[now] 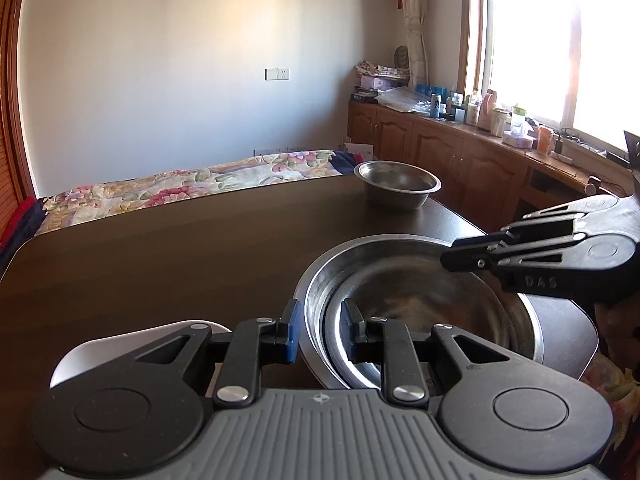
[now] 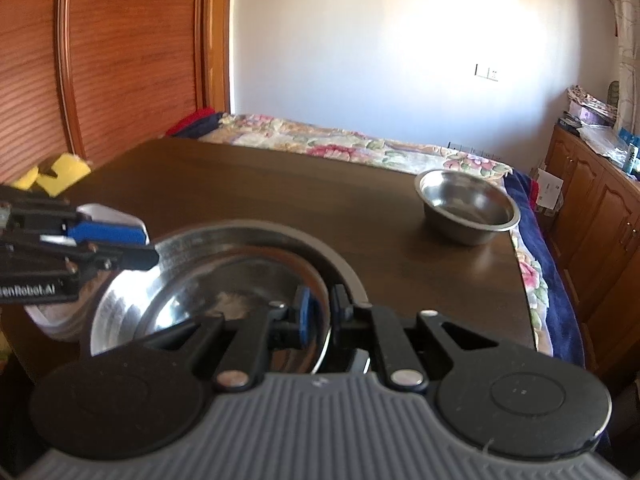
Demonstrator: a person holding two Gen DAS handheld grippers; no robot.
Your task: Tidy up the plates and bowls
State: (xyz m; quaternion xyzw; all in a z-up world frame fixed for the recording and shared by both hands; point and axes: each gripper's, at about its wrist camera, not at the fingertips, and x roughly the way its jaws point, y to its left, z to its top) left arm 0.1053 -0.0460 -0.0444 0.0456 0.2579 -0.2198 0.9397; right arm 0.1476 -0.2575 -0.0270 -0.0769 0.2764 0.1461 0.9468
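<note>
While your left gripper [image 1: 320, 330] has its jaws clamped on the near rim of the large steel bowl [image 1: 400, 276], your right gripper [image 2: 322, 312] pinches the same bowl's opposite rim. It sits at the near edge of the dark wooden table [image 1: 180, 248]; a small steel bowl [image 1: 397, 184] stands well apart at the far corner. Beyond lie a floral bed [image 1: 192, 184], wooden cabinets [image 1: 472, 156] and a glaring window [image 1: 568, 44]. A silver object [image 1: 136, 340] behind your left jaw is half hidden.

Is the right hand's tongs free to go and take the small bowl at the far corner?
Probably not yet: the right tongs are shut on the big bowl's rim; the table toward the small bowl looks free.
</note>
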